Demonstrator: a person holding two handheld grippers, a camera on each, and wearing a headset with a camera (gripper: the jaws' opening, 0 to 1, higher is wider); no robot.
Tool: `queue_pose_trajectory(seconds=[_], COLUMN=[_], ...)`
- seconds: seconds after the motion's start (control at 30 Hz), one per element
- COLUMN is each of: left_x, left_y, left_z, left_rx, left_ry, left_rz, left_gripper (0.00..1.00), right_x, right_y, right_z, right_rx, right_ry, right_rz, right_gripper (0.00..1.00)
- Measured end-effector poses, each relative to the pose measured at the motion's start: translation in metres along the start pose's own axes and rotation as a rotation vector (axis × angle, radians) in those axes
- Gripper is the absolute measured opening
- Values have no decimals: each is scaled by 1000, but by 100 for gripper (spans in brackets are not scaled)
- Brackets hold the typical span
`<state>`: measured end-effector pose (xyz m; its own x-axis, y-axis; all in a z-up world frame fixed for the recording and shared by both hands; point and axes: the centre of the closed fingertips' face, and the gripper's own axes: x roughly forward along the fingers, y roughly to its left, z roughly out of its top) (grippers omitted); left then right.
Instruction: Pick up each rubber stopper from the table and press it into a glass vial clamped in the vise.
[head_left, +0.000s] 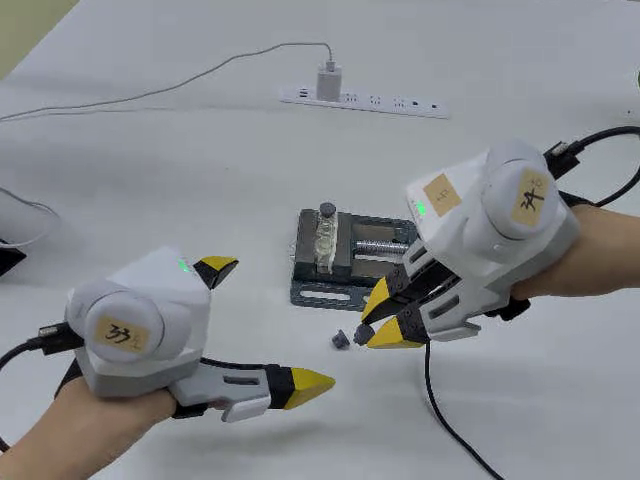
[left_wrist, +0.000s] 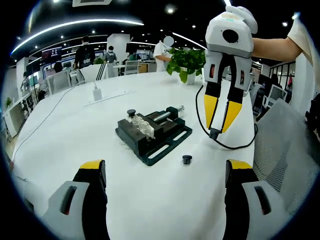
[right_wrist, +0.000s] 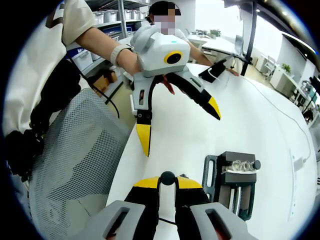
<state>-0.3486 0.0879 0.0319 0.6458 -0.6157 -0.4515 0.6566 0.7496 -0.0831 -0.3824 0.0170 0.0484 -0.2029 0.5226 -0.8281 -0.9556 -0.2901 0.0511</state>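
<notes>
The right hand-held gripper (head_left: 368, 328) is gripping a dark rubber stopper (right_wrist: 167, 178) between jaws set narrow. It is hovering just above the worktop (head_left: 200, 170), near the front of the vise (head_left: 345, 285). A loose stopper (head_left: 340, 340) is lying on the worktop just beside the jaw tips. The left hand-held gripper (head_left: 272, 322) is holding nothing, its jaws spread wide, apart from the vise.

The vise is clamping a row of glass vials (head_left: 325, 245). The far vial is already carrying a fitted stopper (head_left: 327, 210). The nearer vials appear open, though the clear glass is making this hard to confirm.

The step in hand is judged to be carrying the held stopper to an open vial. Doing it well is calling for three things:
- lifting clear of the loose stopper
- centring the held stopper over the vial mouth
- pressing straight down along the vial's axis

A tilted press is risking a jammed stopper or a side load on the glass. Which end of the stopper is facing down cannot be told.
</notes>
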Motion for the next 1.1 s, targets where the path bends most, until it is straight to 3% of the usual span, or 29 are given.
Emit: queue_pose_trajectory(seconds=[0.3,0.63,0.9,1.1], left_x=[-6,-10,-11,-10], left_y=[8,8,9,9], left_z=[-7,-12,-13,-9], left_rx=[-23,-7,6,8], left_ry=[5,26,43,40], left_rz=[21,5,-11,-16], left_gripper=[99,99,98,98], right_x=[-5,-16,-23,-25], right_y=[-22,-71,-103,-118], right_z=[-10,-10,-2,0], right_rx=[-20,-90,-236,-339], right_ry=[45,117,182,228], right_rz=[-10,-36,-56,-48], right_gripper=[6,5,5,5])
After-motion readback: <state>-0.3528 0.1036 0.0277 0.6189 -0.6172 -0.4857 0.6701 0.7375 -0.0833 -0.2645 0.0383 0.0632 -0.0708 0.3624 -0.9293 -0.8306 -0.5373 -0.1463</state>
